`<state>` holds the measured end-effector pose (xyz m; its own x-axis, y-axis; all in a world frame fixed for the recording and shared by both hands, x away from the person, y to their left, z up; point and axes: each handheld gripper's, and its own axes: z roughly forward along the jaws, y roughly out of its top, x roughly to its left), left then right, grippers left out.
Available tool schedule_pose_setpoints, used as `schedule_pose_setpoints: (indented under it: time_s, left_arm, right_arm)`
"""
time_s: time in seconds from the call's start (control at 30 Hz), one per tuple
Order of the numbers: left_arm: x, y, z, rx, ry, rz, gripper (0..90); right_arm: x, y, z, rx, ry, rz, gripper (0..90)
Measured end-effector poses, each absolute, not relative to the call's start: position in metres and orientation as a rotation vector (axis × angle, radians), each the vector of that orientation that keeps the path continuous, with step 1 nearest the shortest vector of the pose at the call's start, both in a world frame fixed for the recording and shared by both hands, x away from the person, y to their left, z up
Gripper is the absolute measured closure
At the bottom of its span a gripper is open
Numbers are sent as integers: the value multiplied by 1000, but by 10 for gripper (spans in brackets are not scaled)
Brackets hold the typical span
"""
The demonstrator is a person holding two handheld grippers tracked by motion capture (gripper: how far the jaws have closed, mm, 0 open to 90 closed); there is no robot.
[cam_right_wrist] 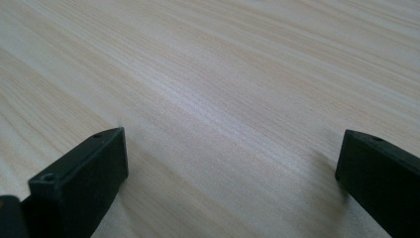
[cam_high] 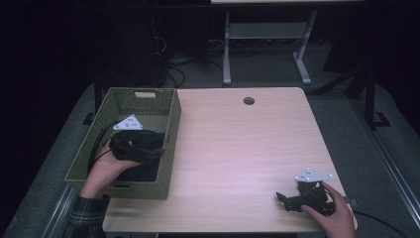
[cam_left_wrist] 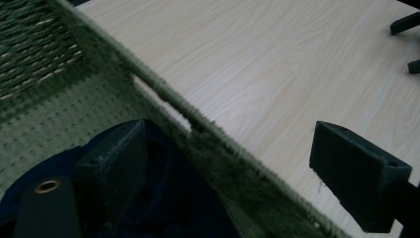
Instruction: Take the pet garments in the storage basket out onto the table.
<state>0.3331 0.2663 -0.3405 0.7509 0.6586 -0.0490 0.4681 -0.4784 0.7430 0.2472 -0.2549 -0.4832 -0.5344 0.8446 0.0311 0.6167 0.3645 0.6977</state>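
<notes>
Cloth [cam_left_wrist: 163,198], dark blue and bunched up, is what we are after, and it sits in the near end of the green woven basket [cam_high: 171,111]. Our left gripper [cam_left_wrist: 218,158] has its jaws wide apart and holds nothing; they straddle the basket's right wall, one jaw down inside against the cloth, the other out over the table [cam_high: 237,144]. From that gripper the cloth lies at about seven o'clock in the left gripper view, just below the inner jaw. We cannot tell a long axis or a pointing end (it is a shapeless heap). Our right gripper [cam_high: 289,198] rests well apart at the table's near right corner, jaws also spread wide and empty, so the left is plainly nearer.
</notes>
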Motion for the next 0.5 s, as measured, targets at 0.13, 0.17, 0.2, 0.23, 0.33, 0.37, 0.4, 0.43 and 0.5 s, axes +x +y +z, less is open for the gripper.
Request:
schedule_pose_setpoints:
  time_s: [0.13, 0.17, 0.2, 0.23, 0.33, 0.37, 0.4, 0.43, 0.5]
  left_arm:
    - [334, 278, -343, 2174, 872, 317, 142]
    - [334, 280, -344, 2182, 880, 319, 142]
    - [335, 283, -346, 2197, 895, 323, 142]
    - [335, 284, -347, 2203, 899, 321, 142]
    - [336, 286, -350, 2222, 909, 327, 143]
    - [337, 287, -353, 2235, 916, 324, 143]
    - [338, 287, -354, 2237, 921, 323, 143]
    - [339, 288, -356, 2247, 924, 324, 143]
    - [340, 288, -358, 2255, 934, 329, 143]
  right_arm:
    - [247, -255, -483, 1285, 2298, 958, 0]
    - [247, -255, -483, 1285, 2298, 958, 0]
    - [247, -255, -483, 1285, 2298, 958, 0]
    - [247, -255, -483, 1282, 2298, 958, 0]
    - [247, -255, -483, 1285, 2298, 958, 0]
    - [247, -255, -483, 1285, 2298, 958, 0]
    - [247, -255, -483, 1282, 2298, 958, 0]
    - [247, -255, -483, 1285, 2298, 958, 0]
    - [247, -255, -483, 1284, 2298, 958, 0]
